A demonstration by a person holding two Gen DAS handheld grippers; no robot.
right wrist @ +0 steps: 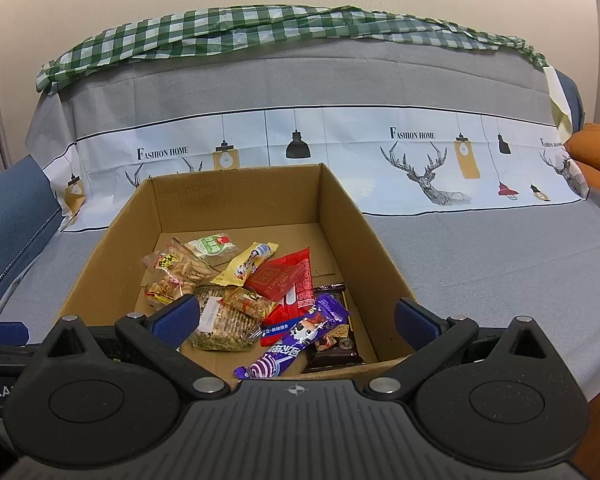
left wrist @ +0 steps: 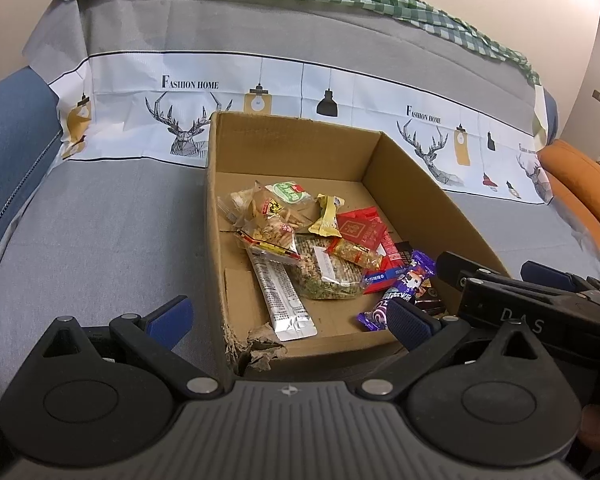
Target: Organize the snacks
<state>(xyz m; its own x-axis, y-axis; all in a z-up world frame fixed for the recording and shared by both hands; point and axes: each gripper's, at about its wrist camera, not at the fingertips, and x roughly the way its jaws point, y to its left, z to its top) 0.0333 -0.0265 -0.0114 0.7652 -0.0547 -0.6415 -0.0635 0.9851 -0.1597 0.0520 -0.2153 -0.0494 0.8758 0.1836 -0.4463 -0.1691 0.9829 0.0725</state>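
An open cardboard box [left wrist: 284, 148] [right wrist: 236, 196] sits on a cloth-covered sofa seat. Inside lies a loose pile of snacks: a silver packet [left wrist: 284, 300], a purple candy wrapper [left wrist: 404, 284] [right wrist: 296, 336], a red packet [left wrist: 360, 228] [right wrist: 284, 280], a yellow packet [left wrist: 328, 216] [right wrist: 246, 264], a clear bag of crackers [left wrist: 268, 220] [right wrist: 172, 276] and a dark chocolate packet [right wrist: 332, 336]. My left gripper [left wrist: 288, 322] hovers open over the box's near edge, holding nothing. My right gripper [right wrist: 296, 320] is open and empty above the near right part of the box; it also shows in the left wrist view [left wrist: 500, 272].
The grey sofa cover [right wrist: 480, 248] has a white band printed with deer and lamps. A green checked cloth [right wrist: 260, 28] drapes the backrest. An orange cushion [left wrist: 580, 184] lies at the right, a blue sofa arm [left wrist: 12, 128] at the left. The box's near left corner [left wrist: 256, 348] is torn.
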